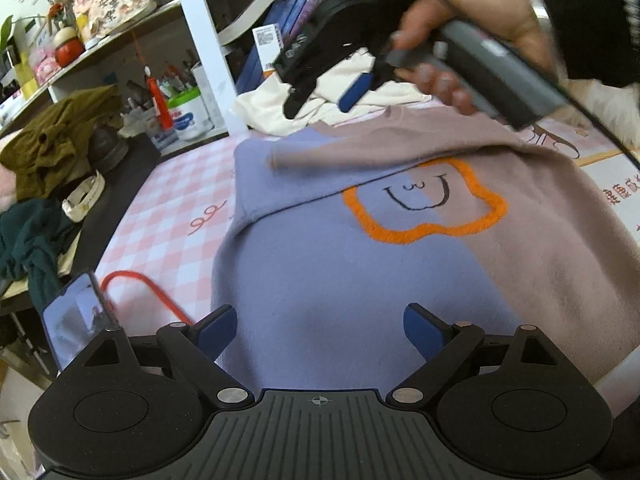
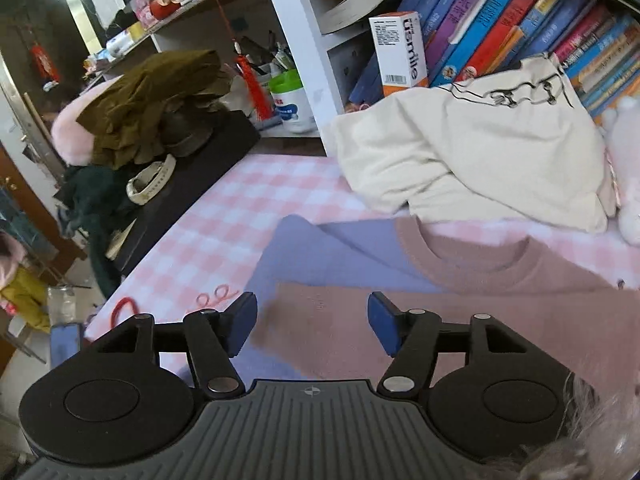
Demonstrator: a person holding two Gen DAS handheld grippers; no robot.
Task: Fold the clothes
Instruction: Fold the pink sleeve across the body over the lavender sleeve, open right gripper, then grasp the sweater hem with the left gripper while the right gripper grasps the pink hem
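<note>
- Pink checked table (image 1: 168, 208) fills mid-frame, bookshelf (image 2: 520, 32) upper right
- sweater (image 1: 360, 280) lies centre, sleeve (image 2: 360, 320) folded across
- left gripper (image 1: 320, 330) spread wide, empty
- right gripper (image 2: 312, 322) parted above sleeve, pinching nothing

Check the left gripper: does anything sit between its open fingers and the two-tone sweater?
Nothing visible does. The left gripper hangs open directly over the sweater, bare lilac knit between its fingers. The right gripper, also open, is farther back above the folded-over pink sleeve.

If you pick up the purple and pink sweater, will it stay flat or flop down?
Probably flop: the sweater looks like soft knit, and its sleeve already lies folded over. It likely won't slide easily on the checked cloth.
</note>
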